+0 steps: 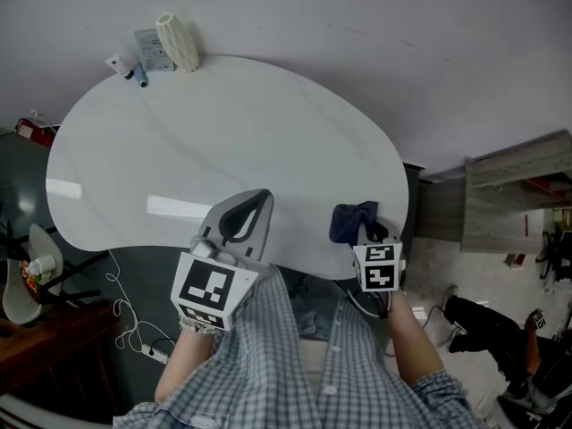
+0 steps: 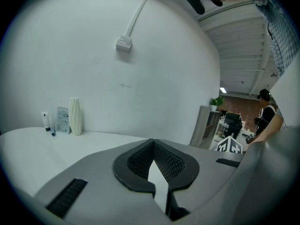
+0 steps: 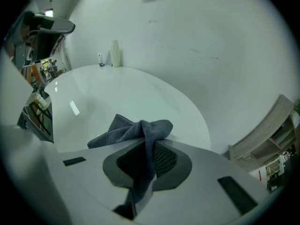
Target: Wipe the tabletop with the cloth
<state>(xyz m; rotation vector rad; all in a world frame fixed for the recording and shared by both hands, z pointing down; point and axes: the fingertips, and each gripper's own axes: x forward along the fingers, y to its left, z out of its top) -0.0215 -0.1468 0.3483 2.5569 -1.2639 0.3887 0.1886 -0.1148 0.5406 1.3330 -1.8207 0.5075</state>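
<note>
A dark blue-grey cloth is bunched up and pinched between the jaws of my right gripper, which is shut on it near the front right edge of the white oval tabletop. From the head view the cloth hangs just over the table's rim ahead of the right gripper. My left gripper rests over the front edge of the table, jaws shut with nothing between them; in the left gripper view its jaws meet at the tips.
A white ribbed vase, a small packet, a tube and a blue pen stand at the table's far left edge by the wall. A grey shelf unit stands to the right. Cables lie on the floor.
</note>
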